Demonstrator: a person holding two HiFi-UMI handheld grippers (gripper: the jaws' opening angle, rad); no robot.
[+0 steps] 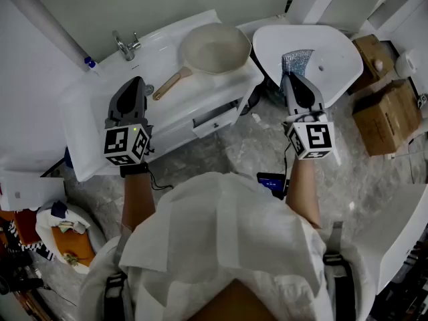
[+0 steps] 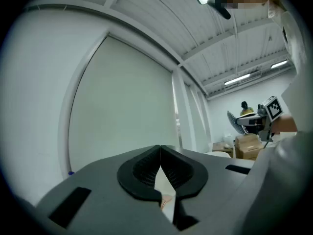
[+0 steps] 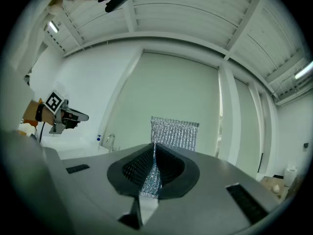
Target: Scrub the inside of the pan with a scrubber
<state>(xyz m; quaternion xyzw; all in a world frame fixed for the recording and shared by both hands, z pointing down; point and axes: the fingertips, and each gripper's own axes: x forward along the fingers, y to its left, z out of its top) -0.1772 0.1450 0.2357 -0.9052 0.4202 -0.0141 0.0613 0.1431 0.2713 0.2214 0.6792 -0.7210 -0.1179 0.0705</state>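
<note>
Right gripper [image 3: 154, 148] is clamped on the silvery scrubber [image 3: 174, 131] off to the pan's [image 1: 215, 49] right, and left gripper [image 2: 160, 148] is pinched shut, empty, on the pan's left.

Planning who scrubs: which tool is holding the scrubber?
The right tool, shut on the silvery scrubber; the left tool is shut with nothing between its jaws.

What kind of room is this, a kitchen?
Probably a mock kitchen corner in a workshop or lab: a white sink unit with a faucet and a pan on it, yet cardboard boxes stand on the floor nearby.
</note>
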